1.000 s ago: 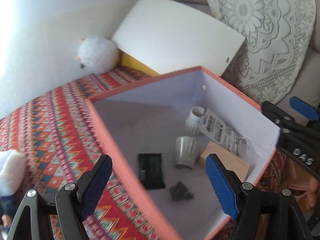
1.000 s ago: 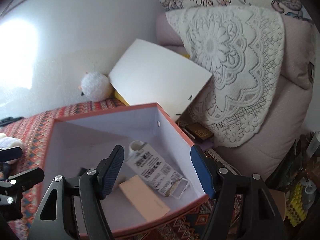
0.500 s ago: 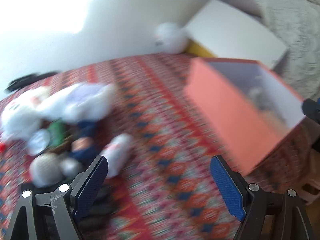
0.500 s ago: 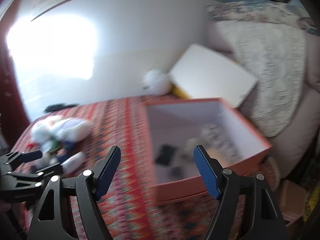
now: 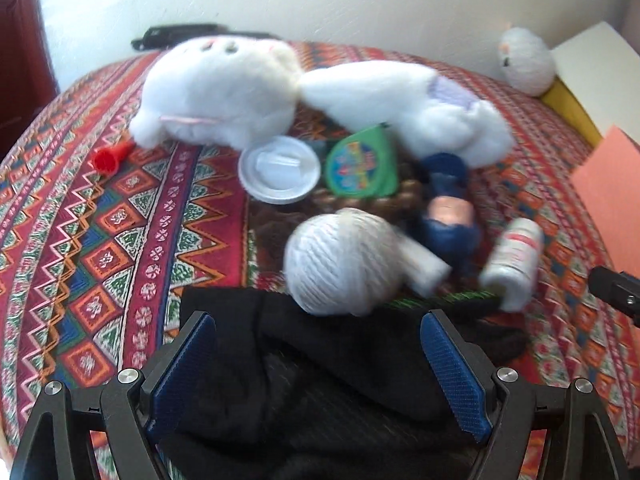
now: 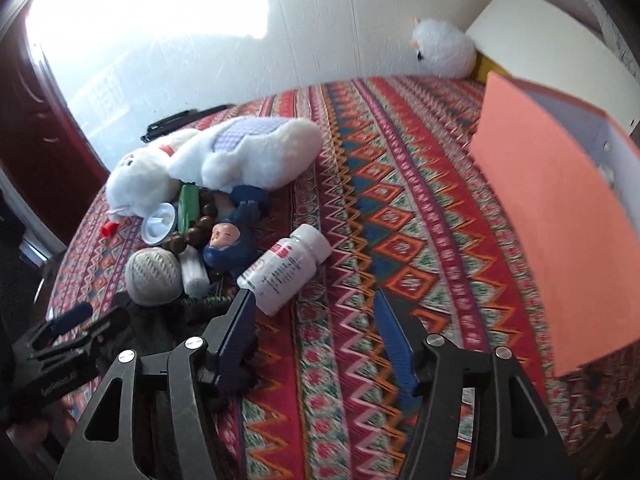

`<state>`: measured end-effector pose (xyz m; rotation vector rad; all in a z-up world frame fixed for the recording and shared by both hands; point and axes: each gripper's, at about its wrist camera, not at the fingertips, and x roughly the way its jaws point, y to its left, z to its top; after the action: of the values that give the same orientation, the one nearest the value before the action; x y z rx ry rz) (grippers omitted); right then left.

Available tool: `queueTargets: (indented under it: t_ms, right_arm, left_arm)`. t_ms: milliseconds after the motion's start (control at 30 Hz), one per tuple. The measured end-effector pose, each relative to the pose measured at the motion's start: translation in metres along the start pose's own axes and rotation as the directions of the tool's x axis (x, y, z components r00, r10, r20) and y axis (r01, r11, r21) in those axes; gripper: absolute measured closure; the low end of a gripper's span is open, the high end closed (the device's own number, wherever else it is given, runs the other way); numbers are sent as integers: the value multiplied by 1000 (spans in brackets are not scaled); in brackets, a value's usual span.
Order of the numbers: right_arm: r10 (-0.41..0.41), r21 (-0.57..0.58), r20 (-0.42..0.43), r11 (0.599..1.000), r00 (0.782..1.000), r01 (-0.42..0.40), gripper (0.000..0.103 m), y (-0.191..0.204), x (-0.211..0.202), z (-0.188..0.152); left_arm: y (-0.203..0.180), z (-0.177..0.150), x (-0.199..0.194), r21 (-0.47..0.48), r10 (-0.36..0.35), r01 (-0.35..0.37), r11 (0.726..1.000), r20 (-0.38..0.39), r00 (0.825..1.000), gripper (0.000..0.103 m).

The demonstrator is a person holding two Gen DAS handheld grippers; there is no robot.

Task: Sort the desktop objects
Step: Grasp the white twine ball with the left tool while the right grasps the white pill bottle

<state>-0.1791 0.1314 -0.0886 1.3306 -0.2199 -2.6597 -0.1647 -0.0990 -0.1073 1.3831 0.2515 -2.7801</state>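
both grippers swung from box (image 6: 560, 208) to clutter; left gripper (image 5: 318, 364) released over black cloth (image 5: 320, 380); right gripper (image 6: 316, 336) closing, empty

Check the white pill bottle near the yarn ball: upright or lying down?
Lying down. The white pill bottle rests on its side on the patterned cloth, cap pointing toward the orange box, label facing up.

Woven tablecloth (image 6: 400, 216): matt, ribbed, patterned. Plush rabbit (image 5: 224, 92): fluffy white pile. Twine ball (image 5: 344, 260): rough wound cord. Pill bottle (image 6: 286, 270): glossy white plastic, paper label. Lid (image 5: 280, 168): smooth translucent plastic. Bead string (image 6: 192, 232): polished brown wood. Black cloth (image 5: 320, 360): matt knit. Box (image 6: 548, 220): matt salmon cardboard.
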Motion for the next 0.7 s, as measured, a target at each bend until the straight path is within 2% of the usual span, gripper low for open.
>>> queueTargets:
  t_ms: [133,233,367,433,467,500,567,700]
  right_arm:
    - [-54,42,-33,998,998,56,43,10,35,8]
    - [-34,97,-79,994,996,42,46,9,61,15]
    - [-76,94,-74,992,994,82,49,17,80,28]
    - [-52,133,-105,989,993,66,49,12,94,29]
    - [-36,153,-116,987,993,54,52,8,99,29]
    - [-19,172,-126,984,992,41,54,5,105,29]
    - [7,171,-114,985,993,12,54,1,104,26]
    - [61,159,-101,986,993,-44,55,-3,87,19]
  left_arm:
    - [3,10,26,-18,-21,20,1000,-27,999,15]
    - [-2,16,43,-19,-63,63,998,-42,997,14]
    - [-8,20,65,-20,-55,54,998,-66,996,13]
    - [-7,21,69,-45,-73,70,997,-64,995,13]
    - [-7,21,68,-45,-82,80,996,-55,995,15]
    - [-7,20,67,-45,-91,89,995,-46,995,25]
    - [-10,19,62,-32,-103,102,994,-34,994,36]
    - [-11,13,45,-49,-88,87,995,-21,996,37]
